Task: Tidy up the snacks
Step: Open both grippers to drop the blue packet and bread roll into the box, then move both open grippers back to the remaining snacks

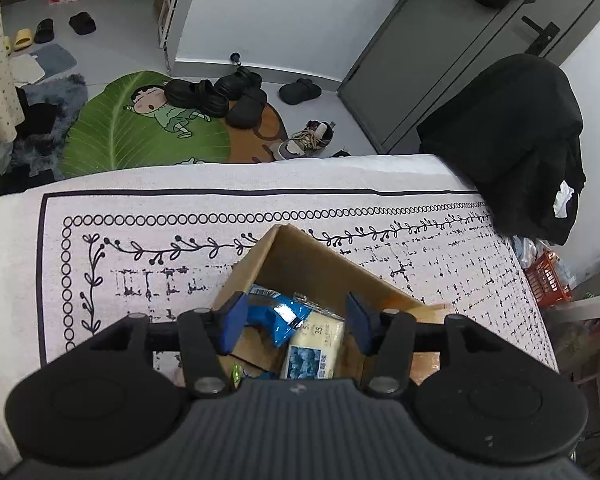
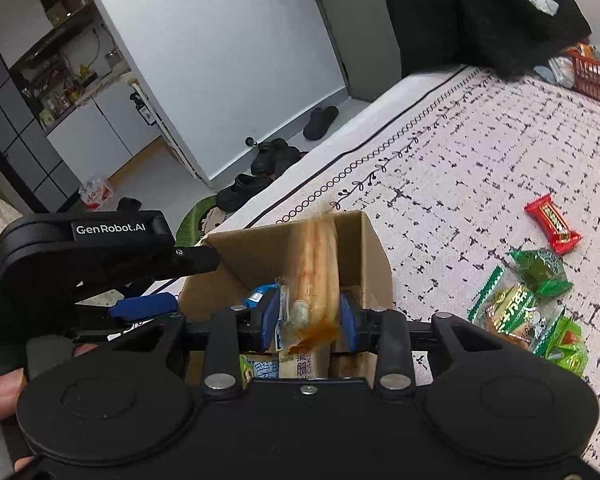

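- The right gripper [image 2: 310,314] is clamped on a long bread-like snack packet [image 2: 318,276], held over an open cardboard box [image 2: 364,248].
- The left gripper [image 1: 296,322] hangs over that box, jaws apart and holding nothing.
- A blue packet [image 1: 278,316] and a pale packet [image 1: 314,344] lie inside.
- A red packet [image 2: 553,229] and green packets [image 2: 540,300] lie on the patterned tabletop [image 2: 460,160], right of the box.

"GenRobot.AI" stands in white on the left gripper [image 2: 140,304] body, left of frame; "35" on a pale packet [image 1: 316,344], lower centre.
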A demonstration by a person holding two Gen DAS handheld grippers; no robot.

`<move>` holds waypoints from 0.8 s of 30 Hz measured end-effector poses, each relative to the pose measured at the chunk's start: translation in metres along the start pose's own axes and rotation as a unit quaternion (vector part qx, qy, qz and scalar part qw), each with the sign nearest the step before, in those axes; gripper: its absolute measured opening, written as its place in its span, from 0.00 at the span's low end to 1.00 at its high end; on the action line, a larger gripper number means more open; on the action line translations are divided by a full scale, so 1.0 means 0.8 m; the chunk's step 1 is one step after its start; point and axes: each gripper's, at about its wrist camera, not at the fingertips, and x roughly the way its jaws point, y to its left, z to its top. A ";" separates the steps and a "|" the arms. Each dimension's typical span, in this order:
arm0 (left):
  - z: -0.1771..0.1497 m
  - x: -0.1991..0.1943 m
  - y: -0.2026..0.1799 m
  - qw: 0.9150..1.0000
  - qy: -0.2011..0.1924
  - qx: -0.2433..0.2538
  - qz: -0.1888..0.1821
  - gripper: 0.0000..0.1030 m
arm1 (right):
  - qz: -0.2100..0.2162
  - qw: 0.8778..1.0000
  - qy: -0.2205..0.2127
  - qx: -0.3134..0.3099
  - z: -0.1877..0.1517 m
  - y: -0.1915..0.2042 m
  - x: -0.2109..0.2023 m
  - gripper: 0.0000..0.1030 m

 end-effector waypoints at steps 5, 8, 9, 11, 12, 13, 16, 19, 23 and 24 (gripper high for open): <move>-0.002 -0.009 0.000 1.000 -0.003 0.000 0.014 0.61 | -0.009 1.000 -0.005 -0.002 0.002 0.001 -0.010 0.45; -0.006 -0.017 -0.002 1.000 -0.005 0.006 0.029 0.67 | -0.013 1.000 -0.008 0.001 0.005 -0.003 -0.020 0.45; -0.007 -0.020 -0.003 0.999 -0.006 0.008 0.032 0.70 | -0.016 1.000 -0.008 0.004 0.007 -0.005 -0.025 0.45; -0.010 -0.026 -0.006 0.999 -0.007 0.012 0.034 0.73 | -0.020 1.000 -0.009 0.008 0.009 -0.011 -0.032 0.45; -0.012 -0.029 -0.007 0.999 -0.008 0.014 0.035 0.76 | -0.021 1.000 -0.009 0.010 0.010 -0.014 -0.034 0.45; -0.014 -0.033 -0.008 0.999 -0.009 0.016 0.035 0.78 | -0.023 1.000 -0.008 0.011 0.011 -0.017 -0.037 0.46; -0.021 -0.042 -0.013 0.999 -0.011 0.024 0.039 0.81 | -0.025 1.000 -0.006 0.015 0.010 -0.024 -0.042 0.48; -0.028 -0.050 -0.019 0.998 -0.013 0.030 0.047 0.83 | -0.020 1.000 0.000 0.012 0.009 -0.028 -0.047 0.49; -0.040 -0.063 -0.027 0.998 -0.014 0.040 0.053 0.86 | -0.019 1.000 0.005 0.005 0.009 -0.032 -0.056 0.56; -0.043 -0.066 -0.030 0.998 -0.015 0.041 0.054 0.87 | -0.021 1.000 0.007 0.005 0.009 -0.034 -0.058 0.58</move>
